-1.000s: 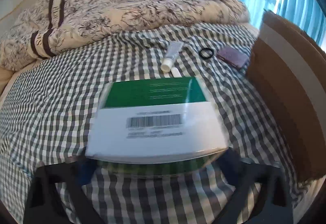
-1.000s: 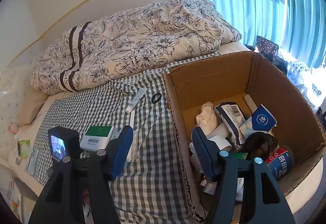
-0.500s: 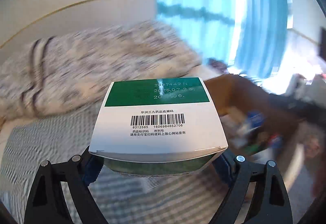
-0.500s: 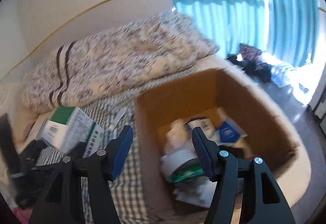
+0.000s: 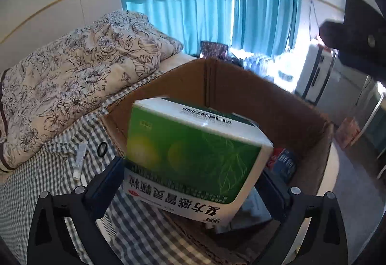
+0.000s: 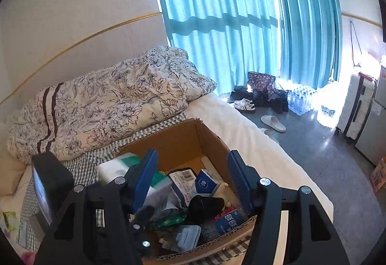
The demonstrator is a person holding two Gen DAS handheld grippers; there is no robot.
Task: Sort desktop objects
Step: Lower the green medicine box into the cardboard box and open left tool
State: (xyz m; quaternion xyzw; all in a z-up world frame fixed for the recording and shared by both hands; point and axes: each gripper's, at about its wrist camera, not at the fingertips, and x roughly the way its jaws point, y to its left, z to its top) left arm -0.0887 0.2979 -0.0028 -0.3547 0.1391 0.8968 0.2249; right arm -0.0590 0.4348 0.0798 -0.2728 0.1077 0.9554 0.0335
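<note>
— Left gripper (image 5: 193,183)?
— Your fingers sit wide, one at each side of the green medicine box (image 5: 193,151) — tilted over the cardboard box (image 5: 241,86); whether they still pinch it, I cannot tell.
— Right gripper (image 6: 193,183)?
— Yours gapes apart, holding nothing, above the carton's jumble — a blue carton (image 6: 205,183) and a black cup (image 6: 205,207) among it.

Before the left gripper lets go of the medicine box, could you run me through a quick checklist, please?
1. Left gripper around the medicine box: ok, though the box looks tilted, maybe slipping.
2. Box over the cardboard box opening: ok.
3. Landing spot free: cannot tell, contents hidden beneath.
4. Right gripper open, empty: ok.
5. Right gripper clear of drop path: cannot tell.
6. Tube and black ring left on the checked sheet: not ok.
</note>
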